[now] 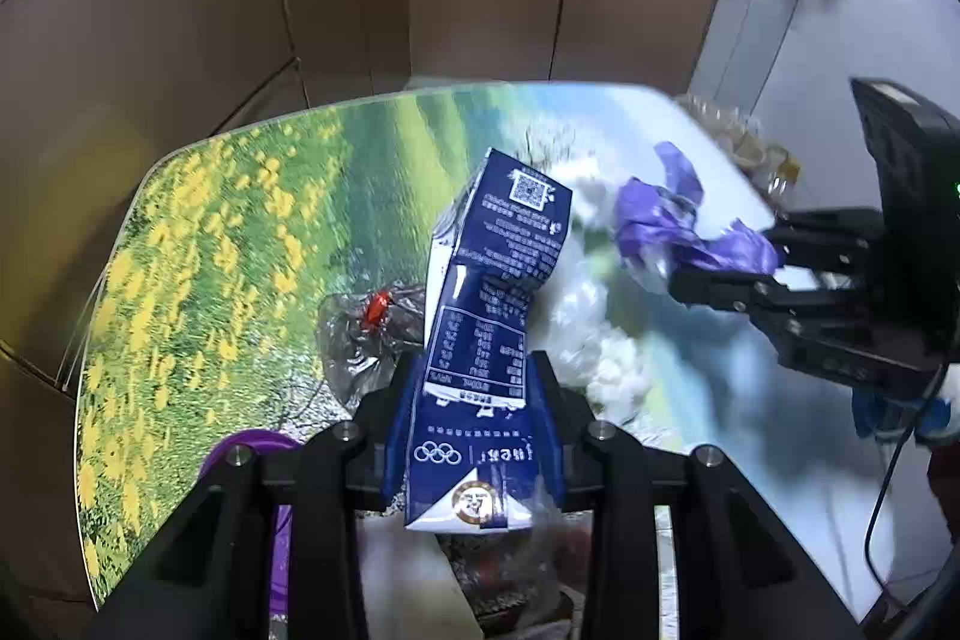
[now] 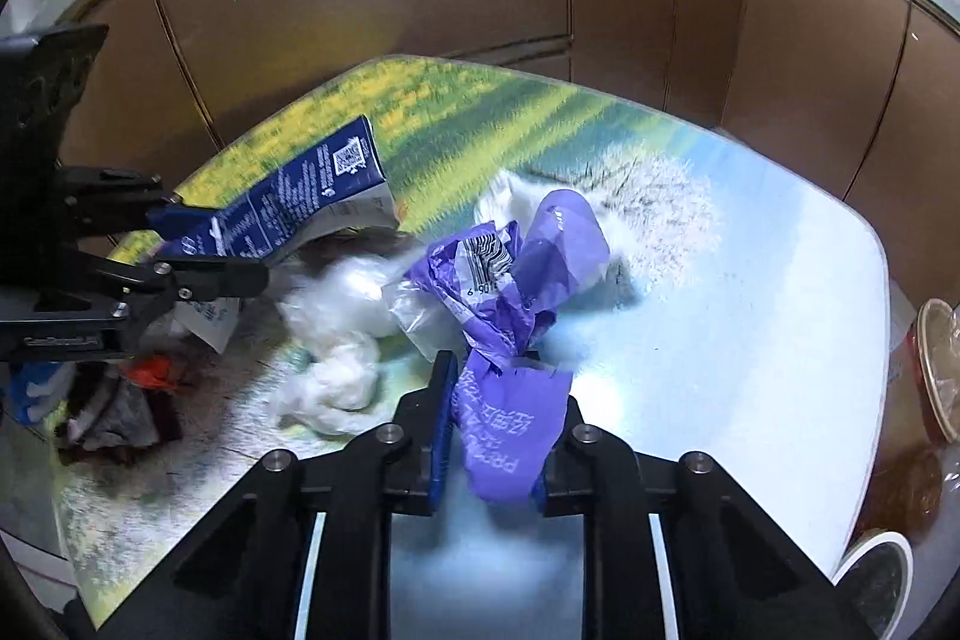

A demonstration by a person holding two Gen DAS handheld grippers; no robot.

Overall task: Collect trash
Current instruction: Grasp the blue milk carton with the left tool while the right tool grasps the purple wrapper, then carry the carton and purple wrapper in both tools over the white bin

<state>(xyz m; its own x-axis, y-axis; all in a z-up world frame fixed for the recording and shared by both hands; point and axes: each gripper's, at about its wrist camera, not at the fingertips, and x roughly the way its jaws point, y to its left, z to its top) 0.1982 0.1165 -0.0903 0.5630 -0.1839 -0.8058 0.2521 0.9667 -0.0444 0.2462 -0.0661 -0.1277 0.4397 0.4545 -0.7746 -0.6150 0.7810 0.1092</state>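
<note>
My left gripper (image 1: 474, 388) is shut on a crushed dark blue milk carton (image 1: 498, 280) and holds it above the table; the carton also shows in the right wrist view (image 2: 288, 208). My right gripper (image 2: 501, 394) is shut on a crumpled purple wrapper (image 2: 516, 292), held just above the table; the wrapper also shows in the left wrist view (image 1: 672, 214). White crumpled tissue and clear plastic (image 2: 342, 334) lie on the table between the two grippers. A clear wrapper with a red scrap (image 1: 372, 322) lies left of the carton.
The table (image 1: 210, 250) has a printed flower-field and sky top, with brown cabinets behind it. A purple round thing (image 1: 252, 448) sits by the left gripper. A paper cup (image 2: 936, 370) and a white-rimmed container (image 2: 876, 580) stand at the table's right edge.
</note>
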